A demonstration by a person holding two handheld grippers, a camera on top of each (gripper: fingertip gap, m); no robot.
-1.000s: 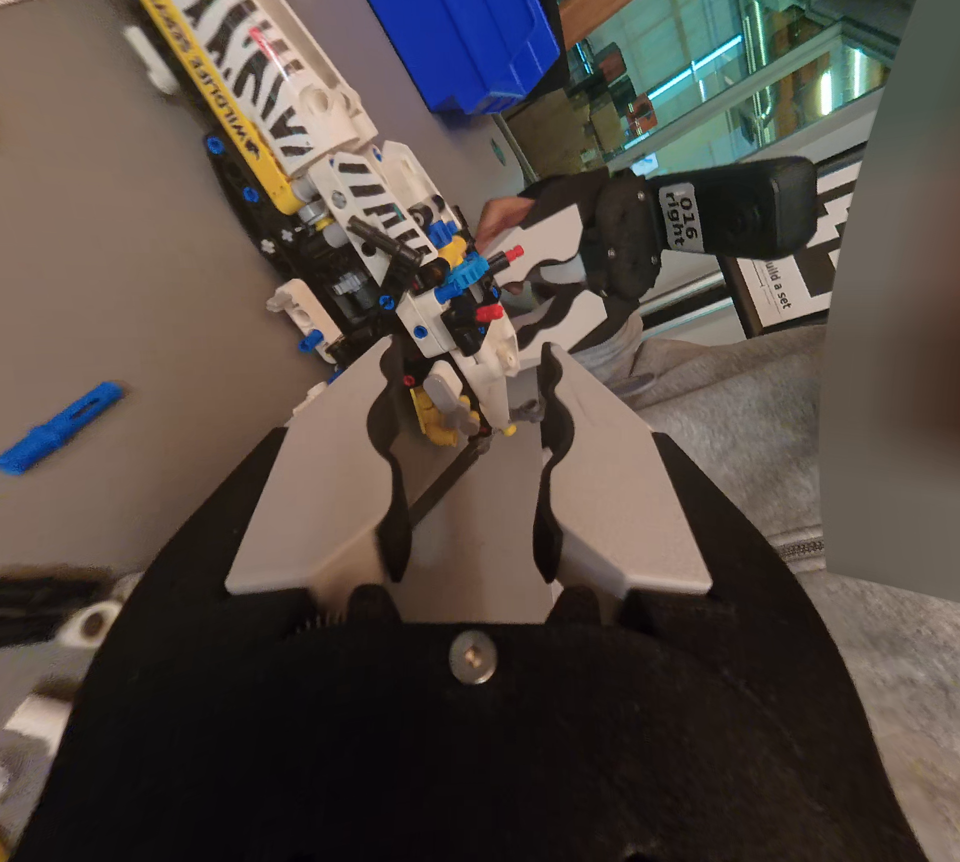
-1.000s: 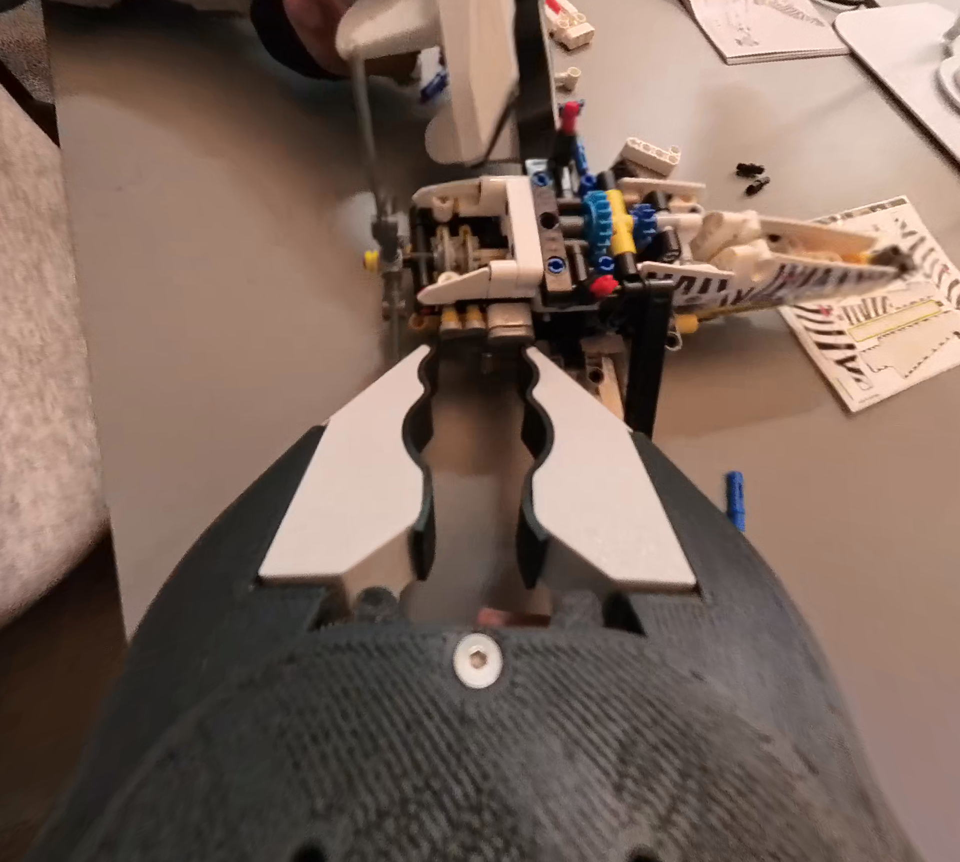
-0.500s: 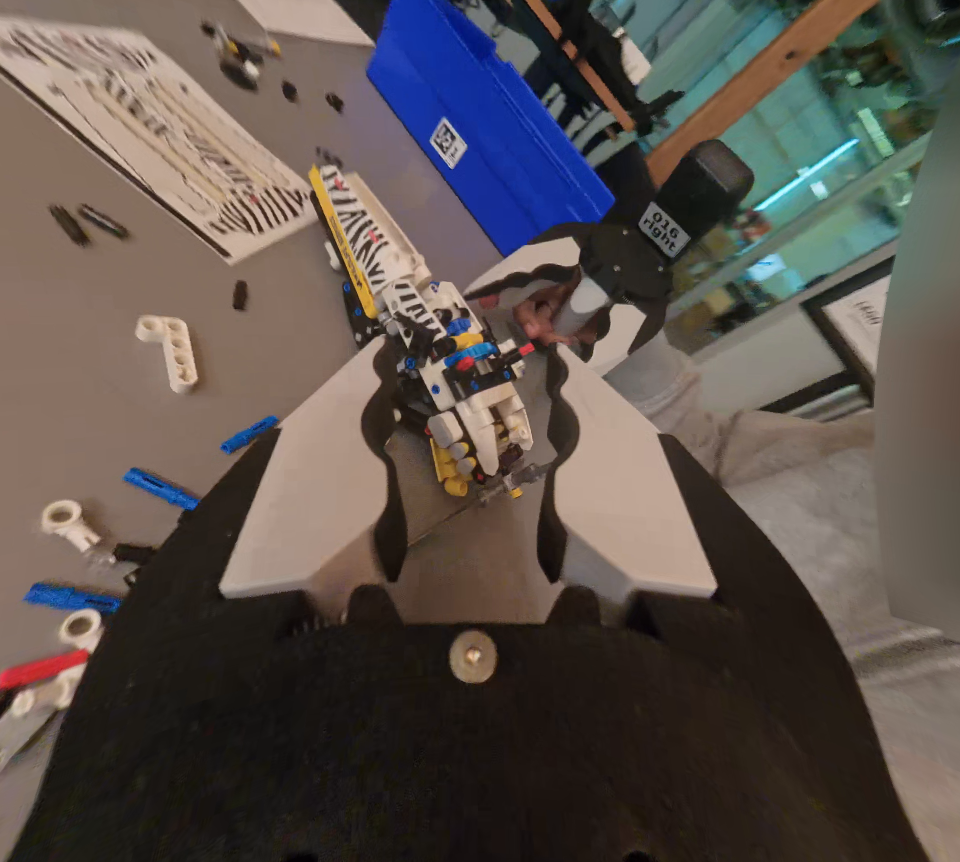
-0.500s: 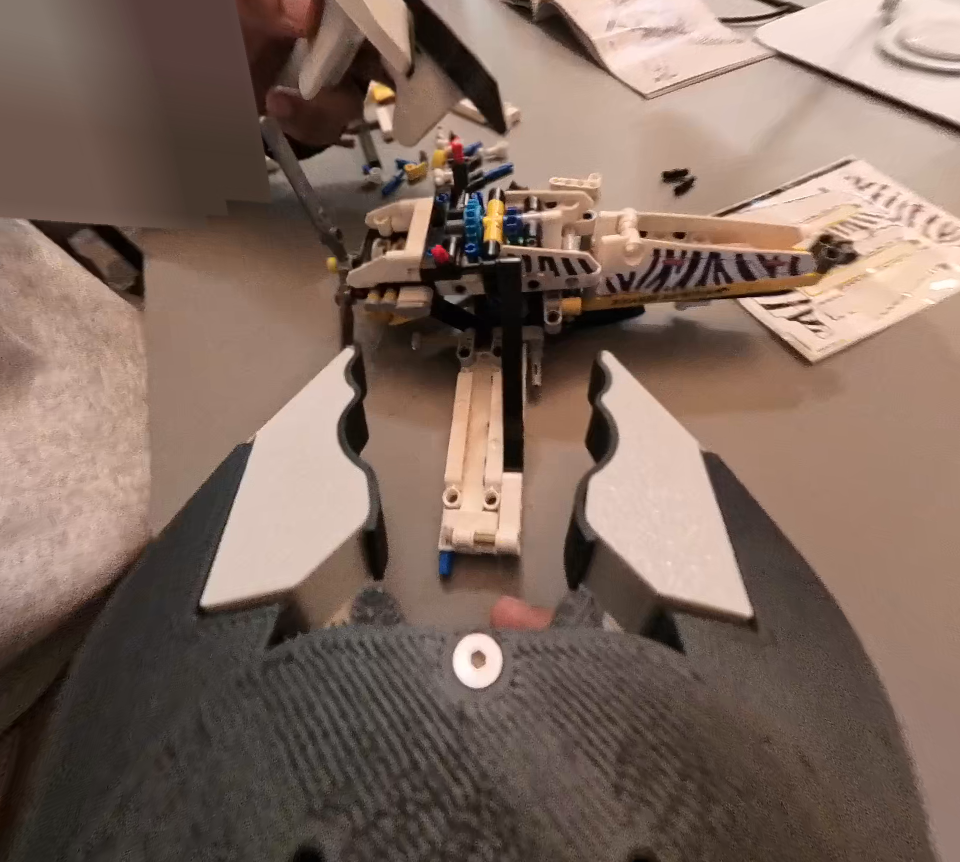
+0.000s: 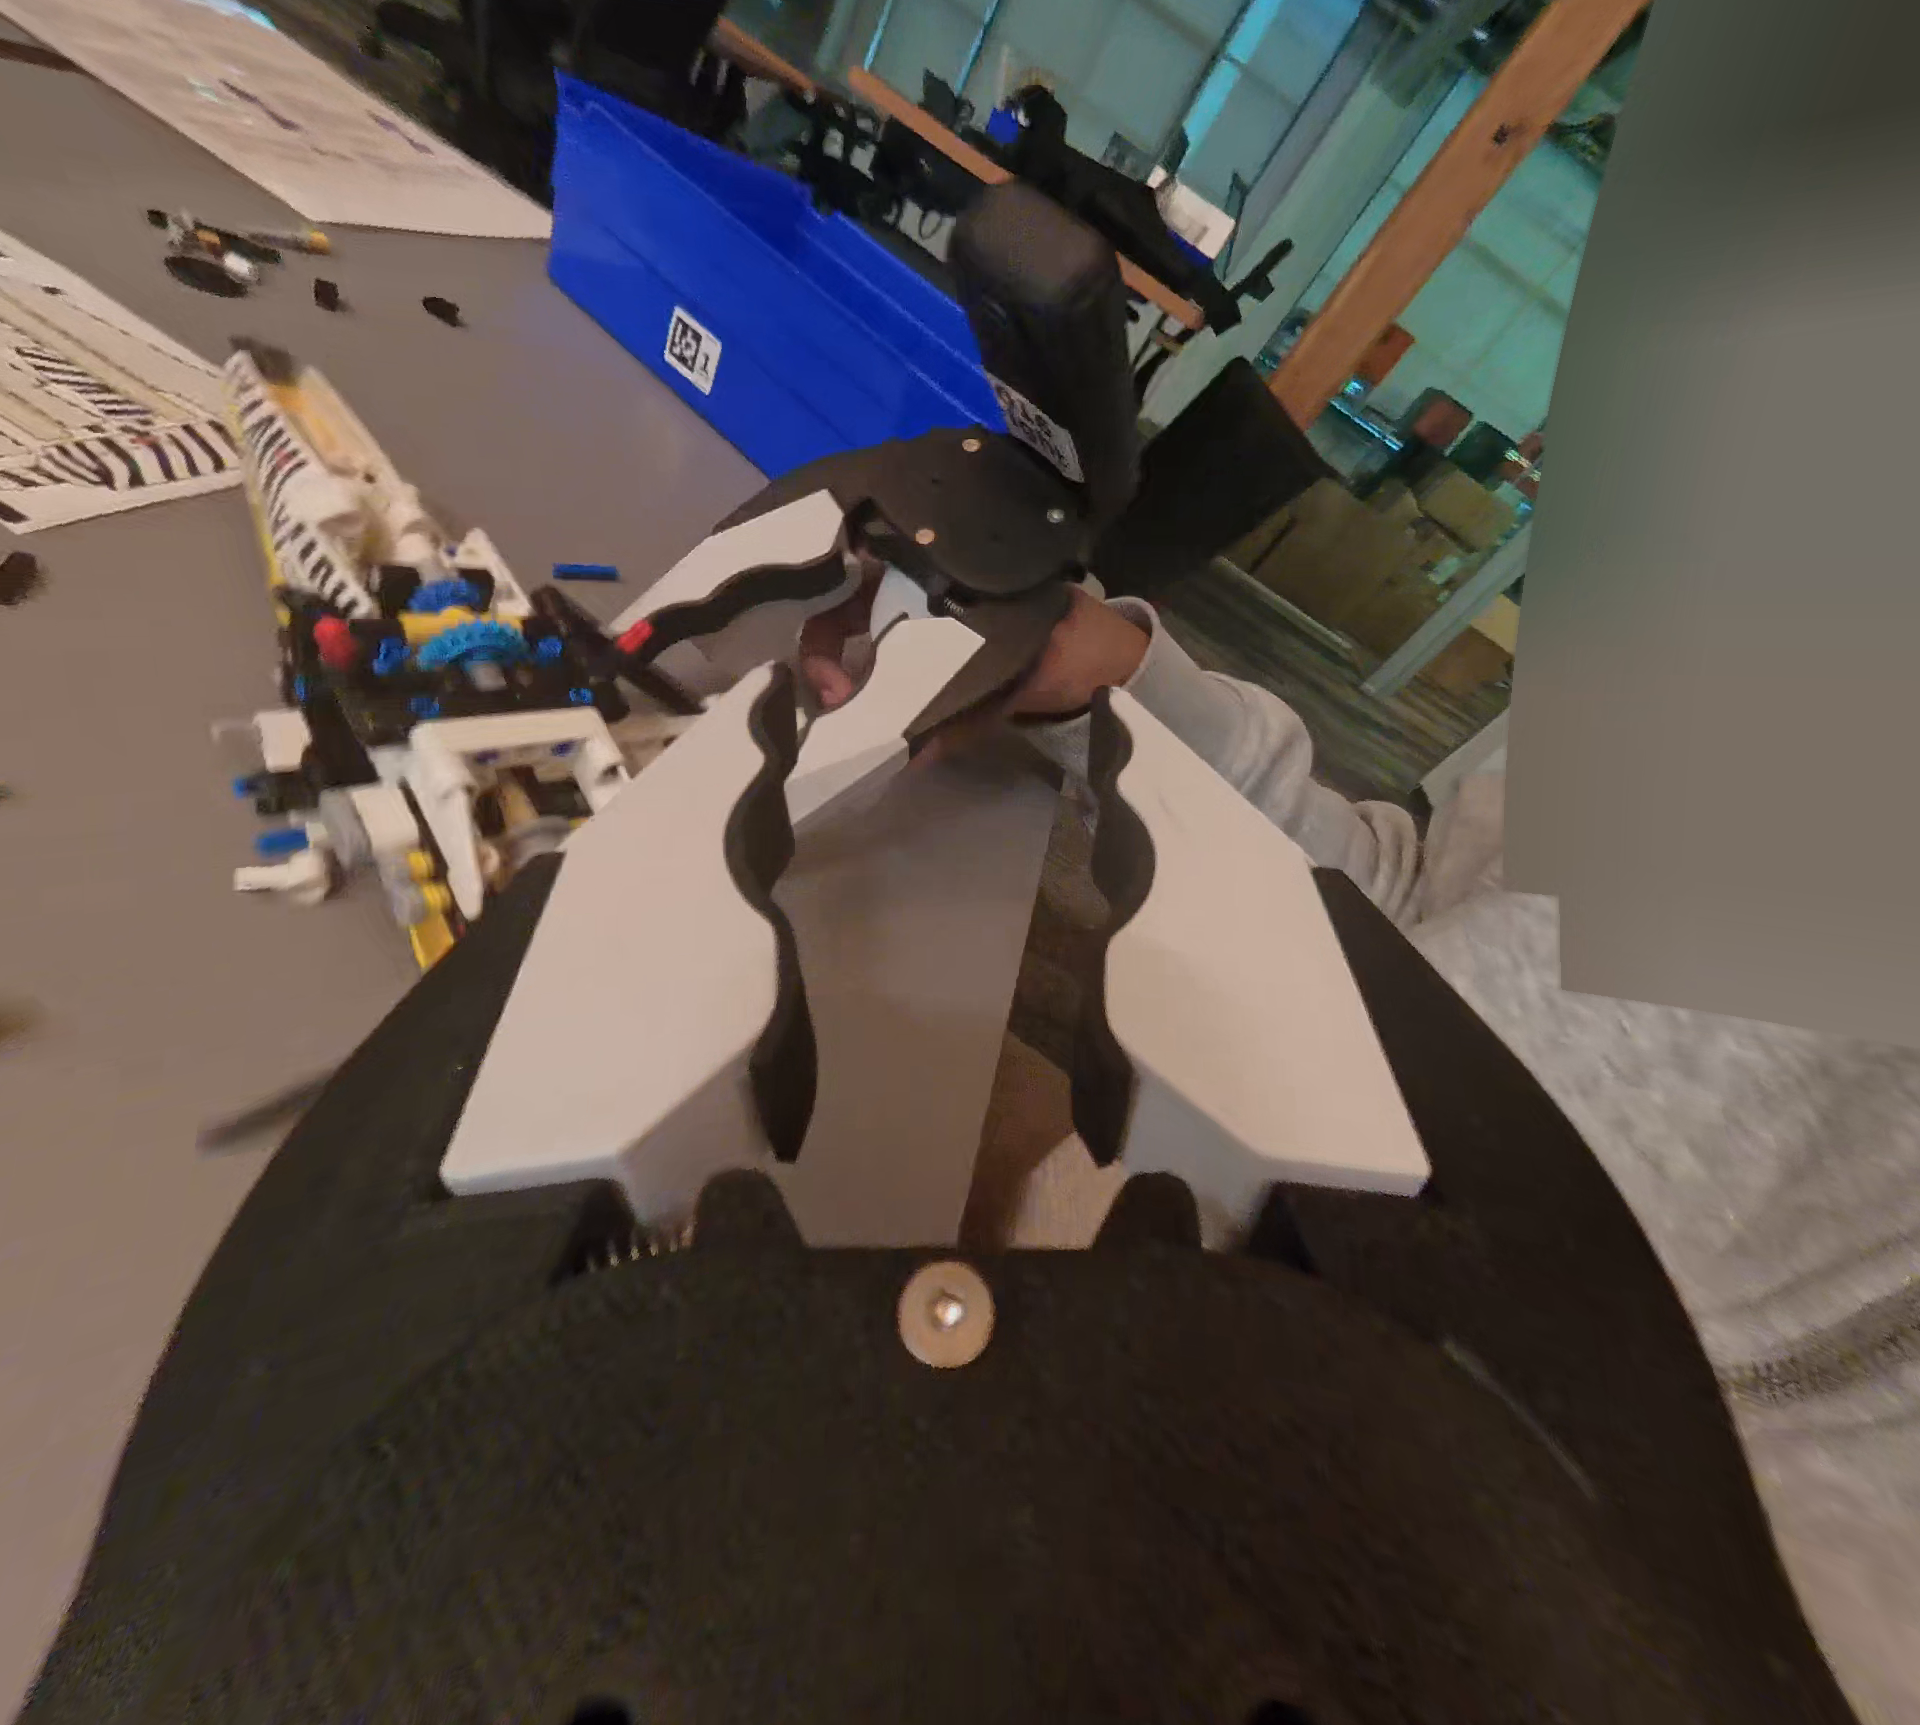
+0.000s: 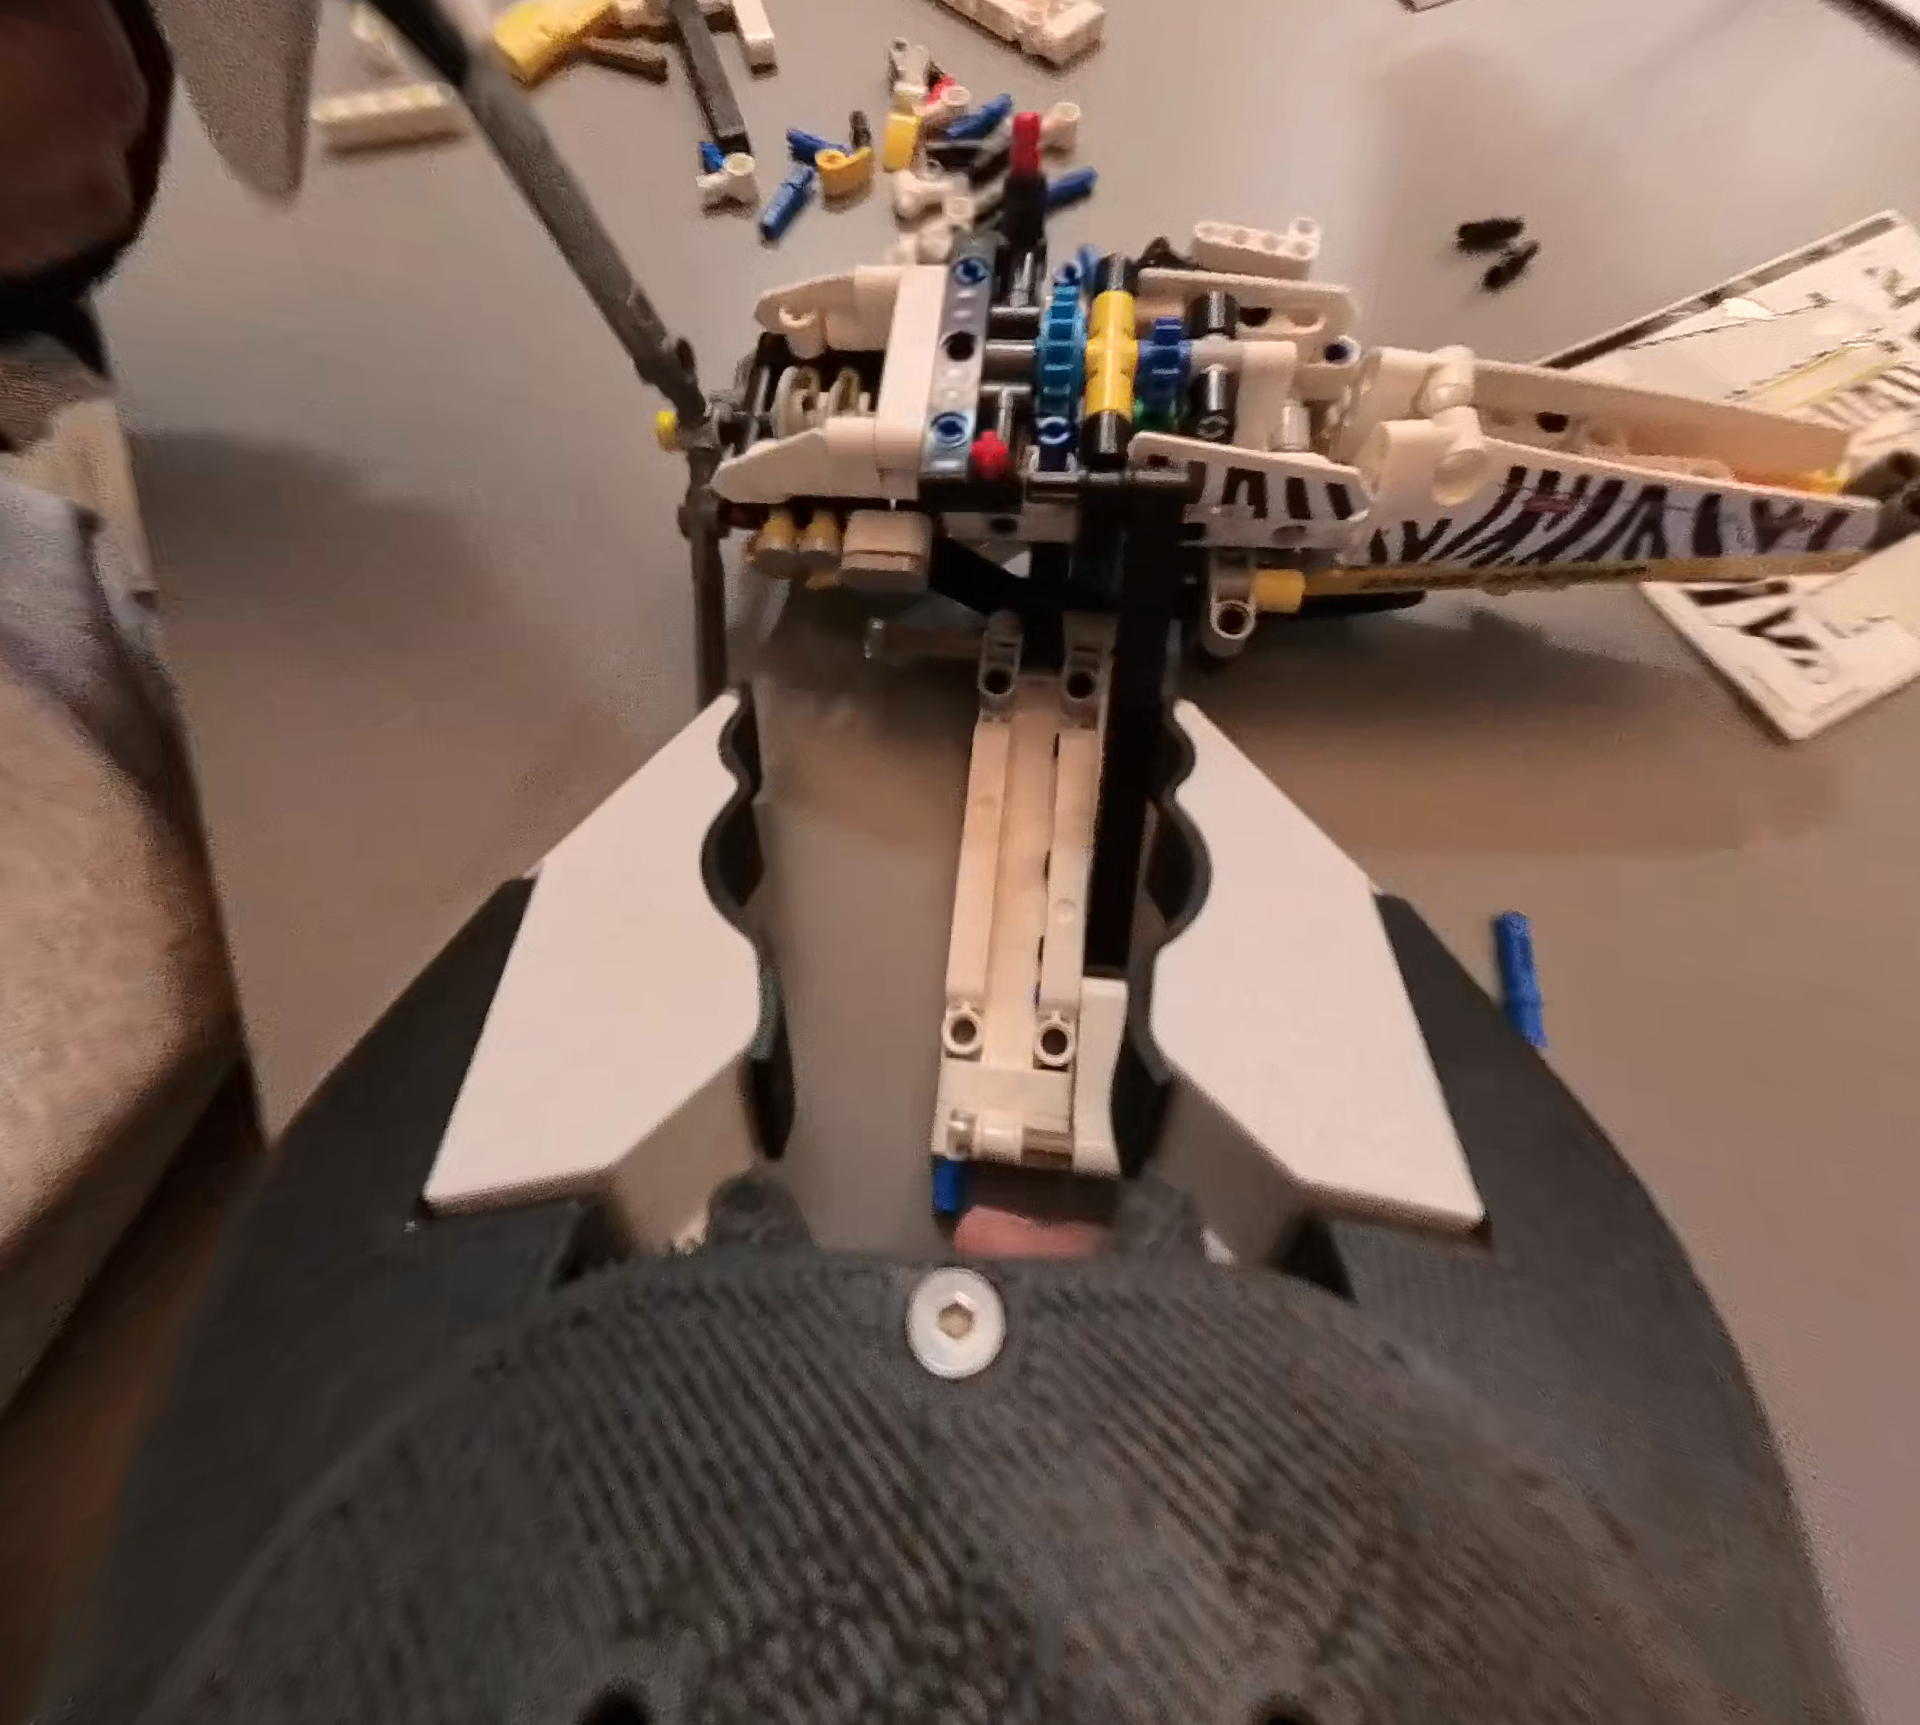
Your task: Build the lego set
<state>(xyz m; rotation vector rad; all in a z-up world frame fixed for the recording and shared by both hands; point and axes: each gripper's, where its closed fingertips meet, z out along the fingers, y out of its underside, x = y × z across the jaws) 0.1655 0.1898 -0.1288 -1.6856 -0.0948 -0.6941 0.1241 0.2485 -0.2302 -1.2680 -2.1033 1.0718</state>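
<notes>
- On the grey table (image 6: 1558,844) lies our half-built lego plane (image 6: 1091,428), its white wing (image 6: 1023,948) between the right gripper (image 6: 961,740) fingers, parted wide and gripping nothing, probably lining up a hold.
- Our left gripper (image 5: 940,719) is parted, empty, beside the model.
- The blue bin (image 5: 748,304) and right gripper carry labels; the sticker sheet (image 6: 1787,636) shows zebra stripes.

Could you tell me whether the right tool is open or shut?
Open: the right tool has a wide gap between its fingers, which flank the model's wing without clamping it.
</notes>
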